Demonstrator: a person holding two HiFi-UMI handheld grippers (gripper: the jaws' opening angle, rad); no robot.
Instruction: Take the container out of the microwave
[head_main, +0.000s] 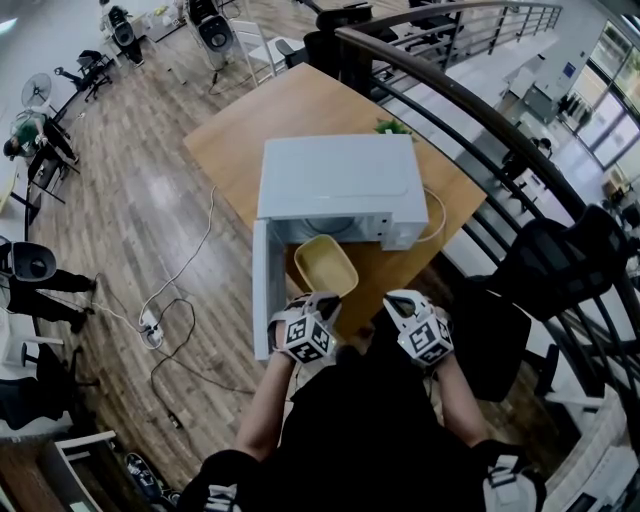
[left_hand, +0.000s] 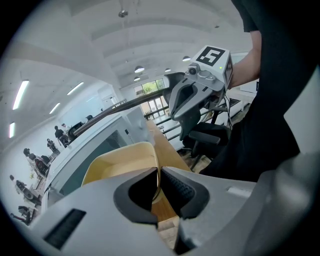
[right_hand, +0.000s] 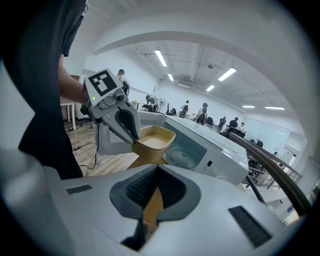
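Both side by side: left gripper (left_hand: 159, 169) pinches container (left_hand: 120, 157) rim, right gripper (right_hand: 157, 165) closed, empty.

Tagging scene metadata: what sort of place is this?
Probably an open-plan office or lab, not a kitchen: the white microwave sits on a square wooden table, with black office chairs, a curved dark railing and ceiling strip lights around.

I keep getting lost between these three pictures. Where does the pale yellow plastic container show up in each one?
Head view: the pale yellow plastic container is at centre, in front of the white microwave.
Left gripper view: low and centre-left, its rim pinched between this gripper's jaws.
Right gripper view: centre, above the jaws, held by the left gripper.
Shared landmark: the white microwave, at left and at right in the gripper views.
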